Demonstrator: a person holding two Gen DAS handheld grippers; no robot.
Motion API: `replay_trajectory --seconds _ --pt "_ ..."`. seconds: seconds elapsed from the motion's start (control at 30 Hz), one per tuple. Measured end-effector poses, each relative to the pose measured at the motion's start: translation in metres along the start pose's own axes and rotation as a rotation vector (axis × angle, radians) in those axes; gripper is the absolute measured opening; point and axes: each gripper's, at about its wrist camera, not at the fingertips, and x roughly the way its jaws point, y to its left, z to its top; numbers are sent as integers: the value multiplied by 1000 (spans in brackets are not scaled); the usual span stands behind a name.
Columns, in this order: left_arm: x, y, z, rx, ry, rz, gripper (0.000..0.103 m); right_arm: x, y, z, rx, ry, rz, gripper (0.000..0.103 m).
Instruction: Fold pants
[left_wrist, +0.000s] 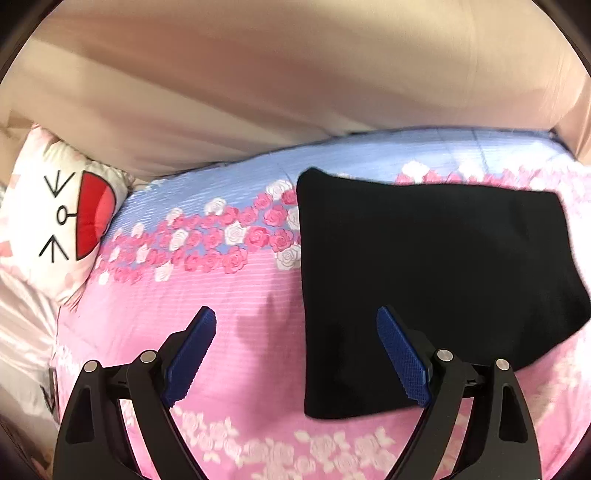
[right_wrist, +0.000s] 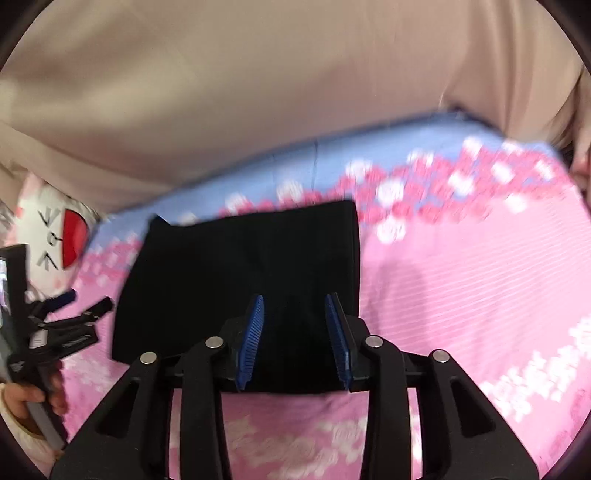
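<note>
The left gripper (left_wrist: 296, 315) has its two blue pads wide apart, and nothing is between them; it hangs above the bed, free of the cloth. Under its right finger lies the left border of the black pants (left_wrist: 424, 288), and under its left finger only the pink bedsheet (left_wrist: 229, 295) shows. The right gripper (right_wrist: 294, 302) has its pads partly apart, with a clear gap; it is above the near part of the pants (right_wrist: 236, 273) and no cloth is pinched between the pads.

The pants are folded into a compact, almost square bundle that lies flat on the bedsheet (right_wrist: 461, 288). The sheet is pink with thin stripes and has a band of pink and white roses; toward the far side it becomes light blue. In the right wrist view the left gripper (right_wrist: 86, 301) is seen at the left edge, held by a hand (right_wrist: 27, 400), just beside the left border of the bundle. At the far left a white pillow (left_wrist: 55, 218) with a cartoon face and a red mouth rests on the bed. Behind the bed a beige curtain (left_wrist: 295, 74) hangs.
</note>
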Motion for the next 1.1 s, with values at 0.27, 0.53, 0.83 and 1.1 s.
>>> replay_trajectory --seconds 0.27,0.53,0.83,1.1 --pt "-79 1 -13 -62 -51 -47 87 -84 26 -31 -36 -69 -73 85" --pt "-137 -1 -38 -137 -141 -199 92 -110 42 -45 -29 -115 -71 86" --pt "-152 0 -51 -169 -148 -247 92 -115 69 -46 -62 -145 -67 86" --pt "-150 3 -59 -140 -142 -132 92 -108 88 -53 -96 -130 -71 86"
